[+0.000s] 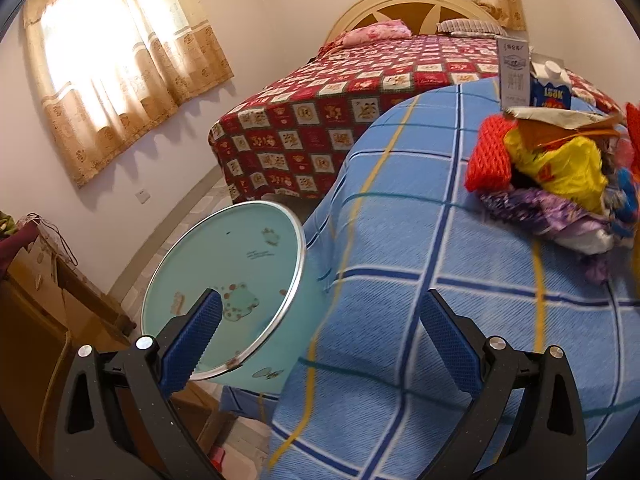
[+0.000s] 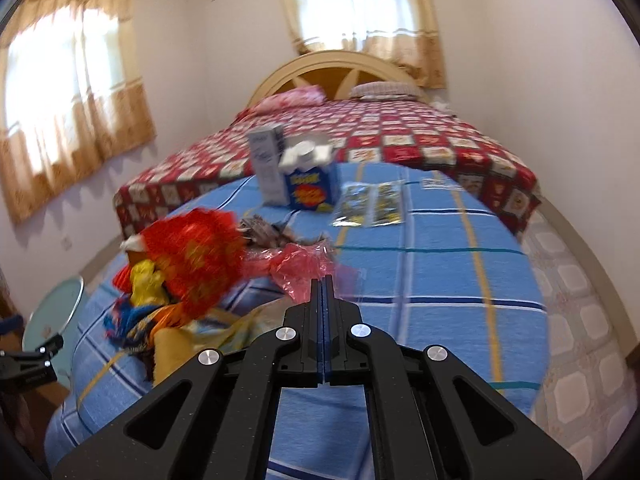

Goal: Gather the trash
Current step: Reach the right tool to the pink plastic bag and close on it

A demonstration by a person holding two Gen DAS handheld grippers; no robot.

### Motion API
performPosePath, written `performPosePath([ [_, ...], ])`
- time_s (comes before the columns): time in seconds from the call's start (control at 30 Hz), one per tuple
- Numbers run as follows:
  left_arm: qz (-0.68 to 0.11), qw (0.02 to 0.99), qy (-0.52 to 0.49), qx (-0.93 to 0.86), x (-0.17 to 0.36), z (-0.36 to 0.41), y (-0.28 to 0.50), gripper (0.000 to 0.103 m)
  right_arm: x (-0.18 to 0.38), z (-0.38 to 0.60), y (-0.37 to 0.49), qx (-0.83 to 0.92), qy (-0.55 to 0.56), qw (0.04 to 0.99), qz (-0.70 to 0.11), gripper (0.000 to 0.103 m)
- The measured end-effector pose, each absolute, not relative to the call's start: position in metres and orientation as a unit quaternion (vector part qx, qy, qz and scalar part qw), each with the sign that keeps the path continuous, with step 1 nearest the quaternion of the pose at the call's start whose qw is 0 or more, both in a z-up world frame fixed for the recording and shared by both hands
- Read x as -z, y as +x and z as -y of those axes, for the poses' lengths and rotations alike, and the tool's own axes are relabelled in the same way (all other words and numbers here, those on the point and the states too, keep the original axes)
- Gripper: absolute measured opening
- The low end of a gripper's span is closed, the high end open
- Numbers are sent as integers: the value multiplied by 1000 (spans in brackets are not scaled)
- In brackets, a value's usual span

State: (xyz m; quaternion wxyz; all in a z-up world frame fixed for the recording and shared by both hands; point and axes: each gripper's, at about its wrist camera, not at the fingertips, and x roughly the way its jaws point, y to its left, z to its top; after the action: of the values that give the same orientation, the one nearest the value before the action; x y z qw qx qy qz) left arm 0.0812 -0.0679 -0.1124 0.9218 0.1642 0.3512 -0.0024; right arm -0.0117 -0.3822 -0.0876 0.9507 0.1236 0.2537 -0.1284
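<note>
- Gripping a pink plastic wrapper (image 2: 304,266): the right gripper (image 2: 324,280) has its jaws pressed together, a corner of the thin film pinched at the tips. Wrapper sits at 12 o'clock from the tips, on the blue checked cloth (image 2: 420,264).
- Handling judgement: film looks very light, limp, crinkly and a little slick; a pinch on a bunched fold should hold better than a single flat edge. No fragility concern.
- Trash pile (image 2: 188,264) at 10 o'clock of the wrapper: red netting, yellow bag, purple and blue scraps. All soft, light, tangle-prone; take by a gathered clump.
- Blue carton (image 2: 310,188) and grey box (image 2: 268,168) stand upright at 12 o'clock, well apart from the pile; stiff, likely empty and easy to tip, so grasp across the flat sides.
- Two flat sachets (image 2: 370,204) at 1 o'clock; thin, hard to lift off cloth.
- Left gripper (image 1: 320,320): jaws wide apart, nothing between them; teal bin (image 1: 224,280) at its 10 o'clock, beside the cloth's edge.
</note>
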Motion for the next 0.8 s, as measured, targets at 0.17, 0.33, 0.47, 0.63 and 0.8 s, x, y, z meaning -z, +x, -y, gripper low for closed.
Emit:
performPosePath([
  [0.17,-353,922,160,10,112,80,82,97,86,409,-28,164,138,945,-248,1],
  [0.33,-351,922,160,28,111,94,75,97,92,421,-40,172,156,940,-251,1],
  [0.47,-355,921,153,45,110,109,72,97,97,405,-47,151,143,945,-253,1],
  [0.63,-342,926,143,71,98,132,64,97,113,389,-47,146,123,945,-266,1],
  [0.8,-339,927,144,75,100,151,67,97,129,387,-42,134,130,938,-291,3],
])
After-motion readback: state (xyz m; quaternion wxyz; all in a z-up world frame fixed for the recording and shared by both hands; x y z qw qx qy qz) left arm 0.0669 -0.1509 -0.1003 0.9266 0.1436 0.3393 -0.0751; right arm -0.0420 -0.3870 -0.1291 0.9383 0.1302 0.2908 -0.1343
